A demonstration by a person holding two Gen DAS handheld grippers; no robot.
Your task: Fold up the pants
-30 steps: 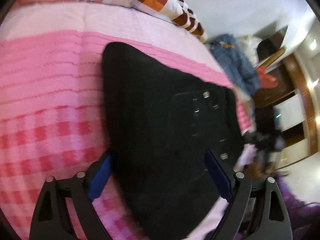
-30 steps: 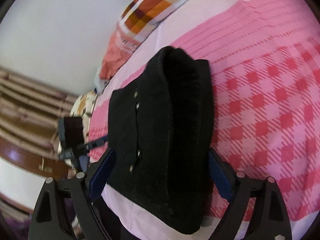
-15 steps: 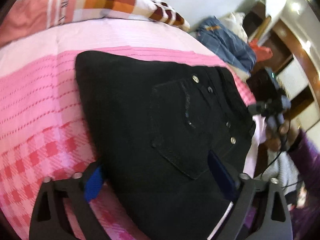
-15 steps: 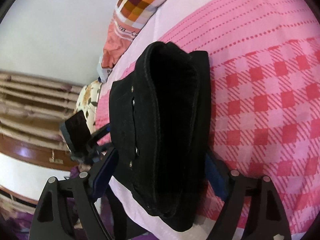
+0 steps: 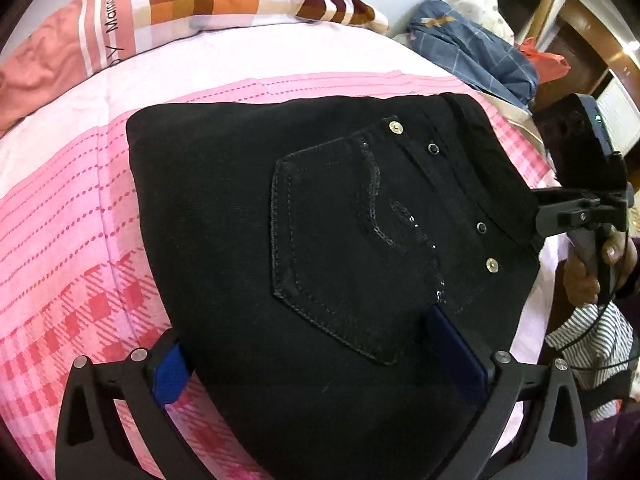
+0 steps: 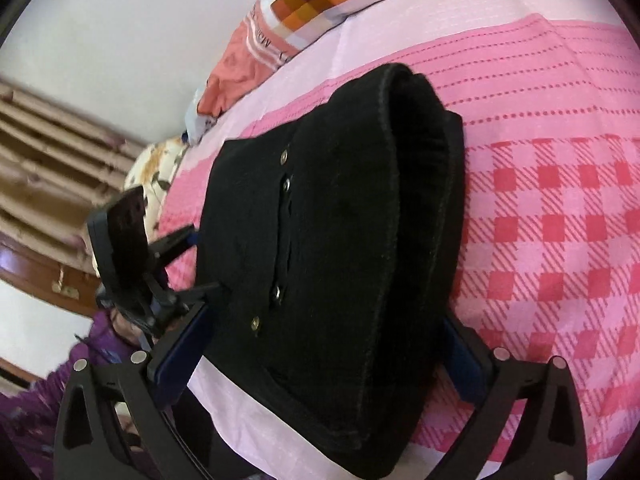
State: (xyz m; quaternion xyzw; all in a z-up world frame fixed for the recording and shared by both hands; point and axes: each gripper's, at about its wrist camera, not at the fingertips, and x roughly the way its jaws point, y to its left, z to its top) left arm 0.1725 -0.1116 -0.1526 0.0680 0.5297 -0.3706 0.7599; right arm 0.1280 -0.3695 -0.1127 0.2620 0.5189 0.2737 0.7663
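Two pillows [image 5: 192, 4] beyond folded pants [image 5: 320, 240]

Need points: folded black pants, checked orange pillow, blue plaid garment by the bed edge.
folded black pants [image 5: 224, 216], left wrist view, plain cloth left of the back pocket.
checked orange pillow [image 5: 200, 0], left wrist view, its checked patch.
blue plaid garment [image 5: 476, 54], left wrist view, middle of the heap.

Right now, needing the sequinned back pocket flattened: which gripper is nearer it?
Left. The left gripper, jaws just opened, straddles the back pocket at its lower tip. The right gripper, jaws just opened around the folded black pants, sits beyond the waistband.
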